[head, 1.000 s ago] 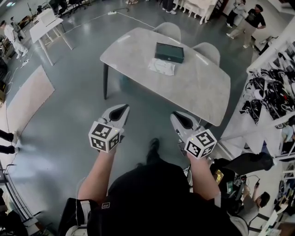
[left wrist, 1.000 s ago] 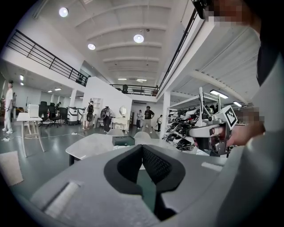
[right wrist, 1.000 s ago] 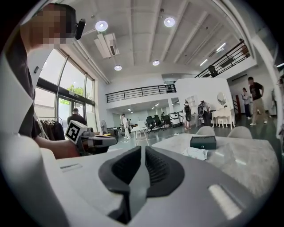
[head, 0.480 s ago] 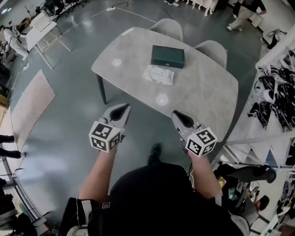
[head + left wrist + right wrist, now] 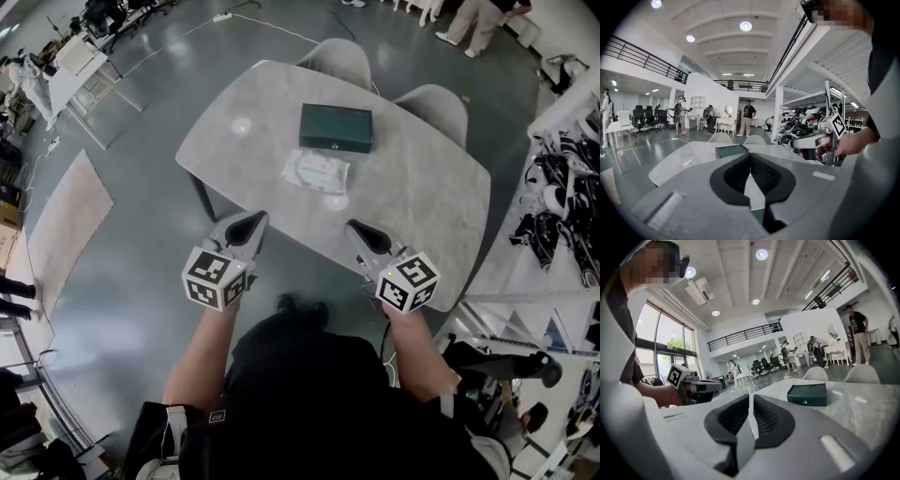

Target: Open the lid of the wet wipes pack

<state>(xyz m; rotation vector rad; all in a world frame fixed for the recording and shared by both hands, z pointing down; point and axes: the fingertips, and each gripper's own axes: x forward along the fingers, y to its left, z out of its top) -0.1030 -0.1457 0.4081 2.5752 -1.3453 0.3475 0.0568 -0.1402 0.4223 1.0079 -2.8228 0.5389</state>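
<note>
The wet wipes pack (image 5: 317, 172), white and flat, lies near the middle of the grey marble table (image 5: 422, 197), just in front of a dark green box (image 5: 336, 127). Its lid looks flat and closed from here. My left gripper (image 5: 255, 217) is shut and empty, and hangs over the floor just short of the table's near edge. My right gripper (image 5: 354, 227) is level with it at the same edge, jaws together with nothing between them. Both are well short of the pack. In the left gripper view the jaws (image 5: 750, 154) hide the pack, and the right gripper's jaws (image 5: 751, 397) do the same.
Two grey chairs (image 5: 337, 61) (image 5: 433, 103) stand at the table's far side. The green box (image 5: 732, 151) (image 5: 807, 394) shows in both gripper views. Racks of goods (image 5: 567, 178) line the right. People stand far off at the back (image 5: 473, 19), and a white desk (image 5: 80, 61) is at far left.
Both grippers and the person have moved forward toward the table, from well back over the floor to its near edge. The jaws stayed together.
</note>
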